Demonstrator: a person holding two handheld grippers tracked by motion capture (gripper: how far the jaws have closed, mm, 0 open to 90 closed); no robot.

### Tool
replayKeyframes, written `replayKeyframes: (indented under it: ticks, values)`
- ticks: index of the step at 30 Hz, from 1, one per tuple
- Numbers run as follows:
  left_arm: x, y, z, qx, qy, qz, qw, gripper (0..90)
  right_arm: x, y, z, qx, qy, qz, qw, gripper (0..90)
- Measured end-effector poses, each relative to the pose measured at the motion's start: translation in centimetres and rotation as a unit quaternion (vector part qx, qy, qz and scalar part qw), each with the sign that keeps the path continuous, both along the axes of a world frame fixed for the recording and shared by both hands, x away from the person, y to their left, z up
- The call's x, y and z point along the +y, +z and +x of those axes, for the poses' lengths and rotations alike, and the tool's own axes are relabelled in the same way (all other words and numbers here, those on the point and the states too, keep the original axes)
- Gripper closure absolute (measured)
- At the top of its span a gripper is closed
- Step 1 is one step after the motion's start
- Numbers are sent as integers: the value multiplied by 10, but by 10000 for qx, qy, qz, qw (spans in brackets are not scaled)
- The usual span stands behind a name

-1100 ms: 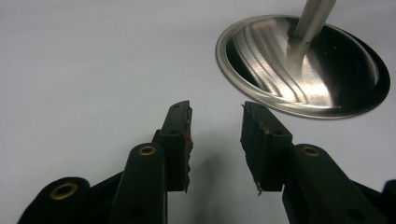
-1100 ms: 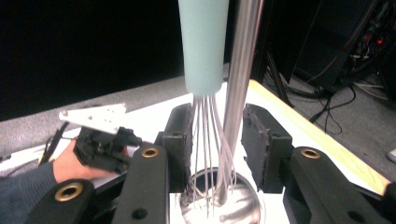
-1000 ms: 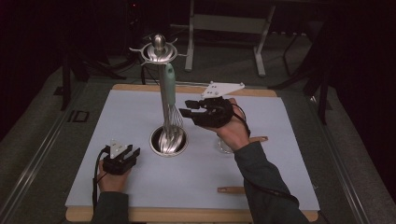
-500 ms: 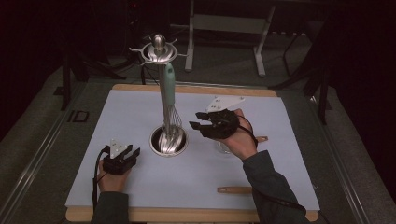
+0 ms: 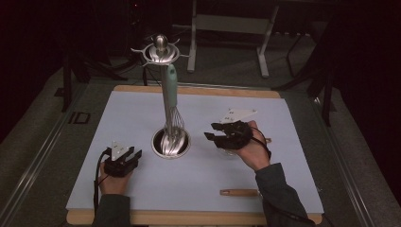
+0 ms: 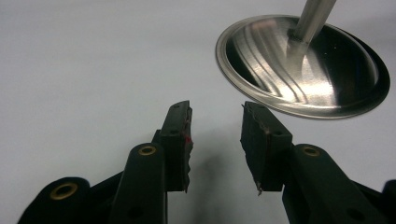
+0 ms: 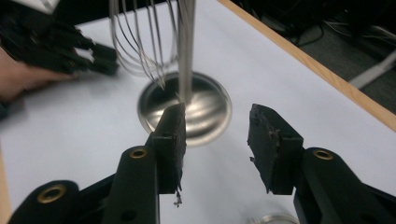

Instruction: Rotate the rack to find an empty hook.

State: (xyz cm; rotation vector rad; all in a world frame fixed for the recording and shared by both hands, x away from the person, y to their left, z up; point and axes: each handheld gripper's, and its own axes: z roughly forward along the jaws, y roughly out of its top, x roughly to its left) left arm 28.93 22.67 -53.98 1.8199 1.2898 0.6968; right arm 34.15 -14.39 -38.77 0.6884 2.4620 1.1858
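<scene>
Currently we hold both tools empty, each with its jaws standing moderately apart. Nearest to us, at the front edge of the white mat, a wooden handle lies flat, well apart from the work. Next comes the left gripper, resting low on the mat just left of the stand base; in the left gripper view the left gripper points past the polished dish of the stand base, near it but not touching. Level with it, the right gripper hovers to the right of the stand, aimed at it; in the right gripper view the right gripper frames the upright rod, with the whisk wires hanging just left of it. Farther back, the whisk hangs by its pale green handle from the hook ring at the top of the stand. We judge the step in hand to be the approach to the whisk. To do it well, we bring the right gripper in level, centre the jaws on the handle rather than the springy wires, and close only when both pads bracket it. We steady the base with the left gripper if the stand rocks, then lift straight up to clear the hook.
</scene>
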Motion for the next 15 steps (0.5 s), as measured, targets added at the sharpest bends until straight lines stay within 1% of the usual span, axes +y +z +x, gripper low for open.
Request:
replayKeyframes:
  ticks: [2, 7, 10, 11, 12, 15]
  values:
    - [0, 0, 0, 3, -6, -6, 10000, 630, -7, -5, 0, 34, -87, -20, 10000, 562]
    - [0, 0, 0, -8, 1, 18, 10000, 635, -26, -19, -1, 197, -241, 16, 9995, 561]
    - [0, 0, -1, -16, -13, 32, 10000, 640, -37, -28, -4, 244, -338, 80, 9991, 560]
    - [0, 0, -1, -16, -13, 32, 10000, 644, -37, -28, -4, 244, -338, 80, 9991, 560]
    - [-1, 0, -1, -25, -20, 47, 10000, 647, -44, -34, -6, 311, -429, 142, 9985, 560]
    - [-2, 0, -1, -24, -26, 94, 10000, 656, -54, -44, -10, 355, -539, 191, 9977, 558]
